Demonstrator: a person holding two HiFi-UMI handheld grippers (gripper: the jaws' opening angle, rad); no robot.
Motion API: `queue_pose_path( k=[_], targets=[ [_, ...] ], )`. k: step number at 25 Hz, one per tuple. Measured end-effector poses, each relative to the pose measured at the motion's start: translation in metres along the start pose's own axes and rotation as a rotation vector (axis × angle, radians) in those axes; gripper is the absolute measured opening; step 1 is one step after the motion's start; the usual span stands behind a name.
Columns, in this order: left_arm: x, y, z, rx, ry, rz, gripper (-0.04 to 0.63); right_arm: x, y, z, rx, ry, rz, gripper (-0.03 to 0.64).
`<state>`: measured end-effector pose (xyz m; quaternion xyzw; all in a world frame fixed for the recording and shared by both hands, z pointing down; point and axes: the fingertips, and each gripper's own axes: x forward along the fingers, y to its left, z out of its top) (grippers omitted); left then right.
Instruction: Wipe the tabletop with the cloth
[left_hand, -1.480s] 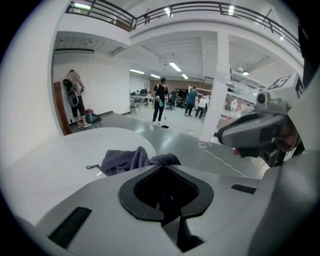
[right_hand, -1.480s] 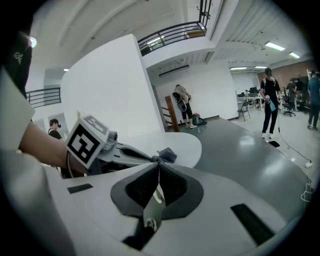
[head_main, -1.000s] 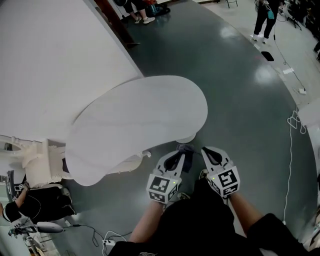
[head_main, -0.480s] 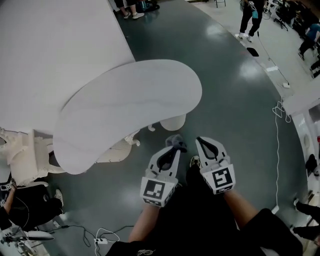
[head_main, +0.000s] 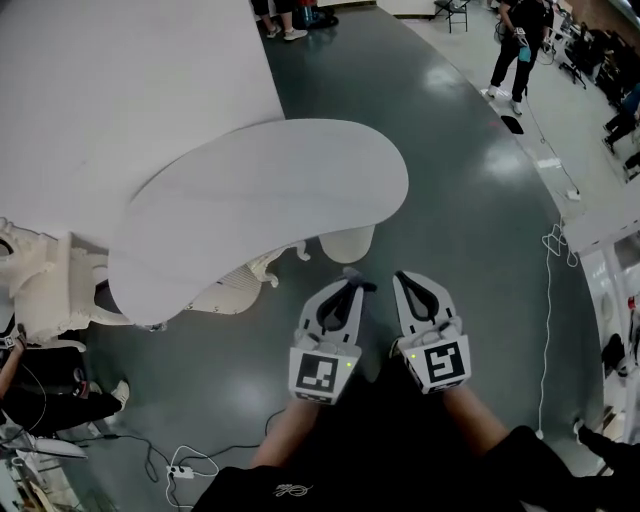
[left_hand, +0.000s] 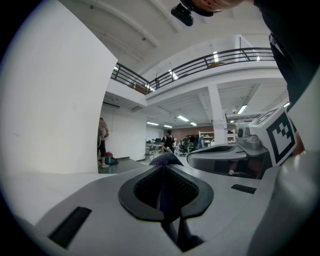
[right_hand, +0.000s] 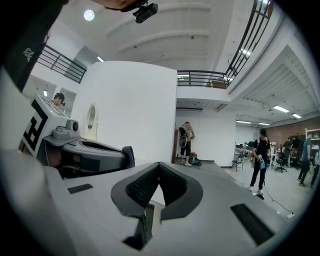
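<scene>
The left gripper (head_main: 348, 290) has its 2 jaws nearly together, pinched on a small dark cloth (head_main: 364, 286). In the left gripper view the cloth (left_hand: 164, 159) shows as a thin strip between the ribbed pads, with a tuft bunched just past the tips of the left gripper (left_hand: 162, 169). Its colour looks grey-blue, though the dim light makes that uncertain. The right gripper (head_main: 403, 281) sits just beside it, parallel, and its own view shows the right gripper (right_hand: 159, 167) with the 2 jaws closed tip to tip on nothing. Both grippers are over the dark glossy floor (head_main: 480, 220), near the edge of the white kidney-shaped tabletop (head_main: 260, 195) but apart from it, so the cloth is off the surface. The table's white pedestal (head_main: 348, 243) stands just ahead of the cloth. 1 person (head_main: 515, 45) stands far off.
</scene>
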<state>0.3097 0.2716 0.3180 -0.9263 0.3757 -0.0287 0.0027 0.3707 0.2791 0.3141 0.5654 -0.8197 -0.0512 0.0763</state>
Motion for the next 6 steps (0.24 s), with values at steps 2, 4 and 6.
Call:
queue_pose_path(
  k=[2,4,6],
  targets=[
    [0.0,-0.005,0.006,-0.014,-0.016,-0.001,0.026,-0.004,0.0,0.006,-0.029,-0.01,0.021,0.008],
    [0.001,-0.009,0.009,-0.027,-0.017,-0.003,0.025,-0.006,0.0,0.005,-0.052,-0.003,0.04,0.008],
    [0.004,-0.014,0.011,-0.029,-0.017,-0.002,0.026,-0.009,-0.003,0.003,-0.058,0.008,0.056,0.008]
  ],
)
